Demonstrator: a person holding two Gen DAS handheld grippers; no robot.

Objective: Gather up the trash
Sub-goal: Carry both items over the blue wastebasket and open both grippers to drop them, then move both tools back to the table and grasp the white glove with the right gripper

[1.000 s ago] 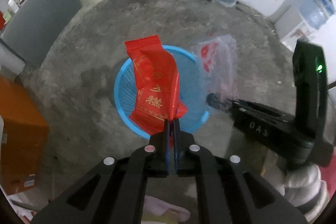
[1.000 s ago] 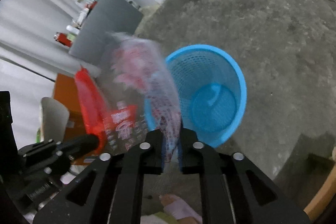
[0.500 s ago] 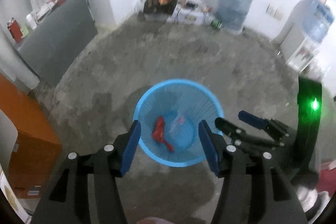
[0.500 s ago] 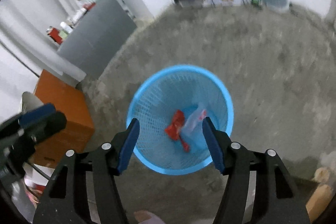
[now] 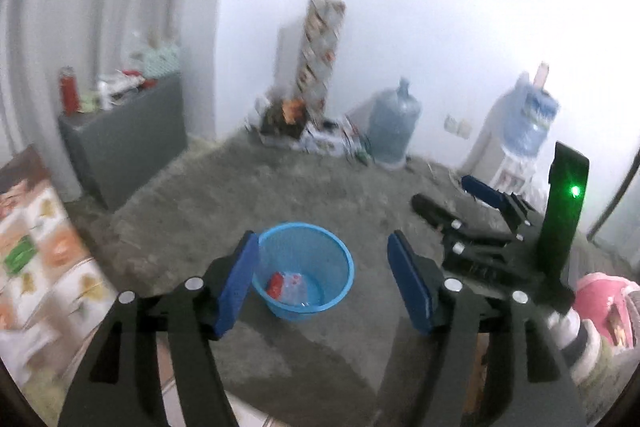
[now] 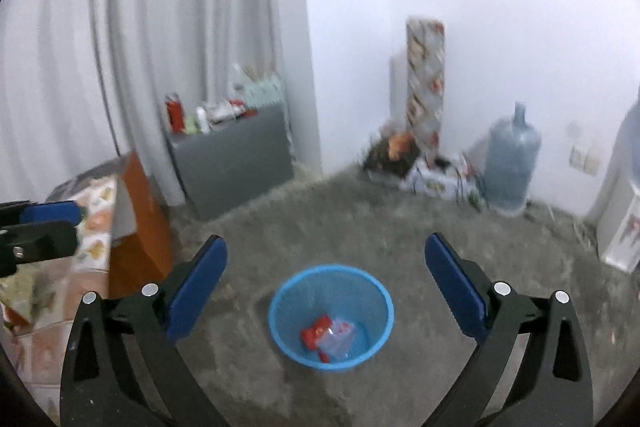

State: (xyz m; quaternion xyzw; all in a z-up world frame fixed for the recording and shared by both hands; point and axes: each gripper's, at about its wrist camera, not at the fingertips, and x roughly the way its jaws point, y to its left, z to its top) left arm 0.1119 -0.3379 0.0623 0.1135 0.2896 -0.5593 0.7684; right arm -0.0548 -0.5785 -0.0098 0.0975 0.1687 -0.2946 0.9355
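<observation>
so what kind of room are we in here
Probably a plain utility or storage room: bare concrete floor, a big water jug against the white wall, and a grey cabinet cluttered with bottles.

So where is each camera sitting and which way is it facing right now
Left wrist: on the left gripper, looking forward and down at the blue basket; open fingers and the right gripper show.
Right wrist: on the right gripper, facing the same basket; open fingers and the left gripper's tip show at far left.
Shared: basket, red wrapper, water jug.
</observation>
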